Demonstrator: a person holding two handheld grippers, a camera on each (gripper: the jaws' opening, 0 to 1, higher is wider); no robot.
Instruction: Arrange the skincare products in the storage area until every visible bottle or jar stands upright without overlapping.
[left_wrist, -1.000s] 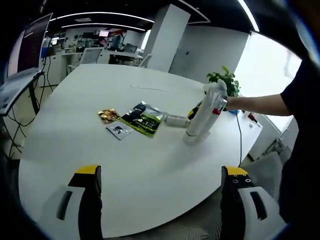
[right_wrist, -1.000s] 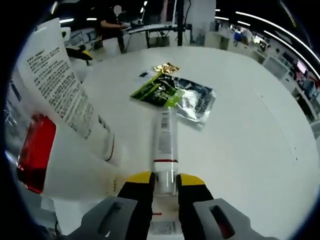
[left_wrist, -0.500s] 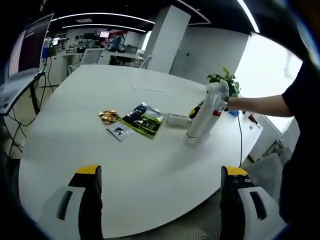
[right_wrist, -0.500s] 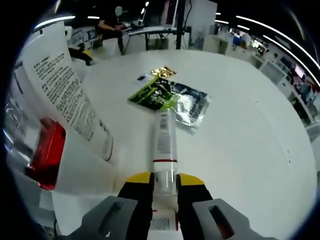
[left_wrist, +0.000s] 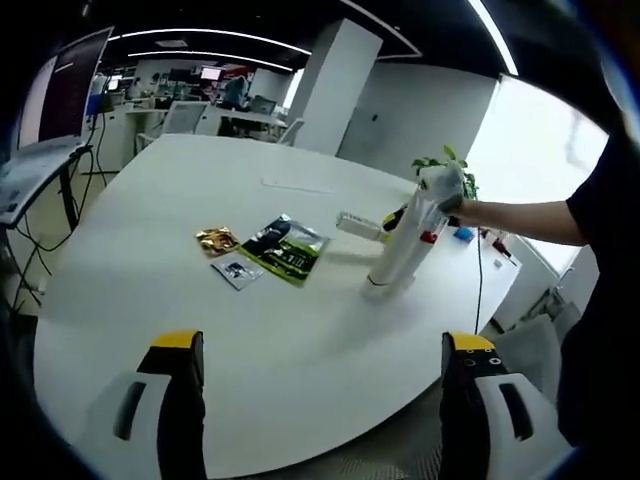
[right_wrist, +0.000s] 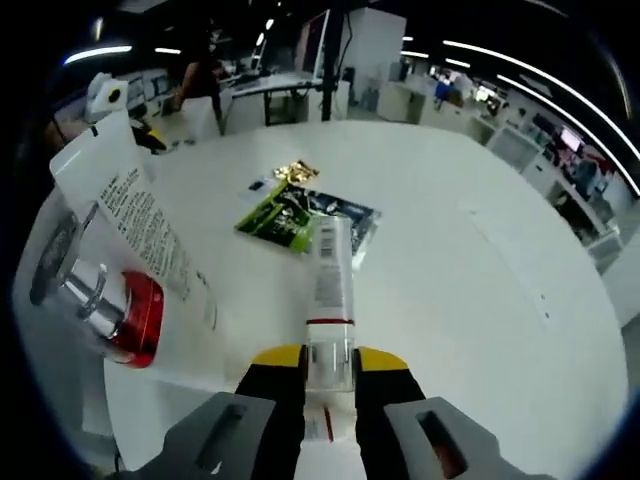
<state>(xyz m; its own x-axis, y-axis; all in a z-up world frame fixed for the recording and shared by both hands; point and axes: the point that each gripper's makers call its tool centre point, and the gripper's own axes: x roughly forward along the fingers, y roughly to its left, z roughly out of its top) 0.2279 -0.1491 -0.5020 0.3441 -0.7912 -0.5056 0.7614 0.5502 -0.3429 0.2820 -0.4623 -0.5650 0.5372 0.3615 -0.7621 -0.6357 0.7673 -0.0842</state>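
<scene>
a wide, round white table (left_wrist: 150, 290) spreads through an open office. near its middle lie flat sachets: a green and black packet (left_wrist: 287, 248) overlapping a silvery one (right_wrist: 352, 218), then a small gold packet (left_wrist: 215, 239) and a small grey one (left_wrist: 237, 269) just beside them. toward the table's far right side in the left gripper view, a tall white tube (left_wrist: 400, 250) stands on its cap, leaning slightly. pressed against its upper part is a clear bottle with a red band (right_wrist: 118, 310), partly hidden; what supports it cannot be told.

the right gripper (right_wrist: 330, 372) has its yellow-tipped jaws closed on the capped end of a slim white tube (right_wrist: 329, 290), which it carries level, above the table and pointing out over the sachets. the left gripper (left_wrist: 318, 350) waits low at the near table edge, jaws spread wide and holding nothing.

risks, judged from here: the slim tube is pinched at one end only, so it may pivot or slip when turned upright. it is also close to the leaning tube, and a brush could topple that tube and the bottle.
</scene>
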